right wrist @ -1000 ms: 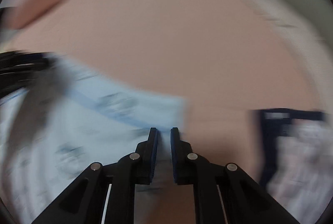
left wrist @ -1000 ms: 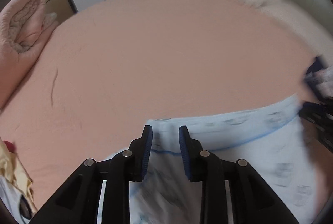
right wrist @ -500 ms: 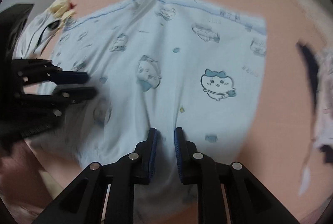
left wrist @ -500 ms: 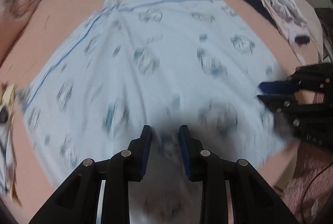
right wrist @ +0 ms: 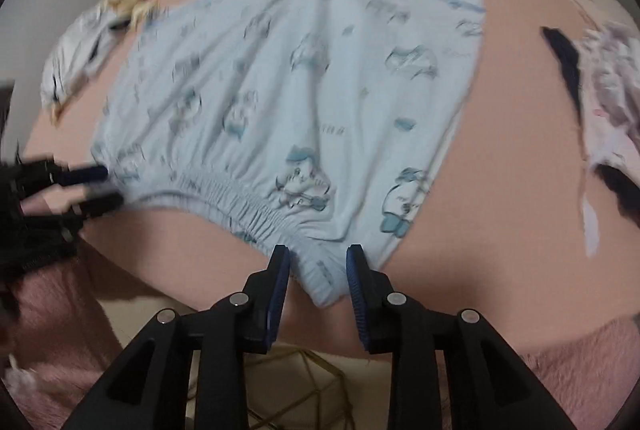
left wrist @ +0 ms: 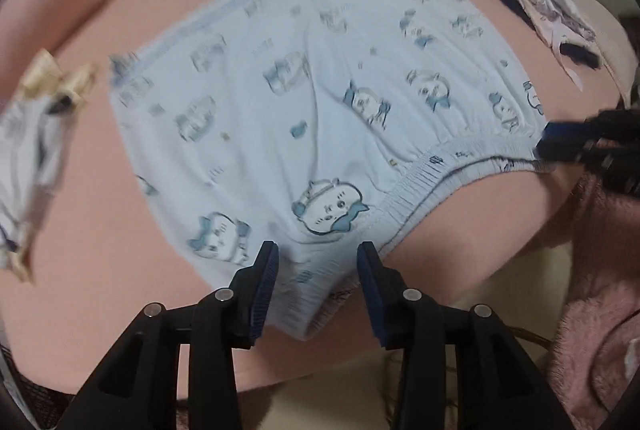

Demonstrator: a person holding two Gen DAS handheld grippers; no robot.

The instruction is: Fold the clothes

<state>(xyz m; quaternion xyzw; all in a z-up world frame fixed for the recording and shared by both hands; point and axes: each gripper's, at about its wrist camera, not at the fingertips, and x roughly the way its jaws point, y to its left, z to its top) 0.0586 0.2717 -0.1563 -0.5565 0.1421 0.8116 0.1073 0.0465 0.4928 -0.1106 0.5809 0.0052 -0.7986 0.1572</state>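
Left wrist view: the light-blue shorts [left wrist: 320,90], printed with cartoon animals, lie spread flat over the middle of the peach-sheeted bed [left wrist: 120,310], with the gathered waistband [left wrist: 424,174] running along the lower right and the leg hems toward the top of the frame. The left gripper [left wrist: 316,254] sits at the bottom centre with one waistband corner between its fingers; its jaws are opening and the pads stand clear of the cloth, so it is letting go. At the right edge the right gripper [left wrist: 548,142] reaches the far waistband corner. Laid out this way, the garment looks readied for a fold. A crumpled white and yellow garment [left wrist: 36,134] lies at the left, and a pale patterned one with dark trim [left wrist: 544,2] at the upper right, both apart from the shorts and probably waiting their turn.

Right wrist view: the same shorts [right wrist: 300,90] fill the centre, with the waistband [right wrist: 224,190] sagging in an arc across the lower middle. The right gripper [right wrist: 318,258], at bottom centre, straddles its waistband corner; the jaws are opening and its pads are off the fabric, so the corner is released. The left gripper [right wrist: 100,186] shows at the left edge by the other corner, its fingers parted. The white and yellow garment [right wrist: 92,38] sits upper left and the patterned one [right wrist: 608,90] at the right.
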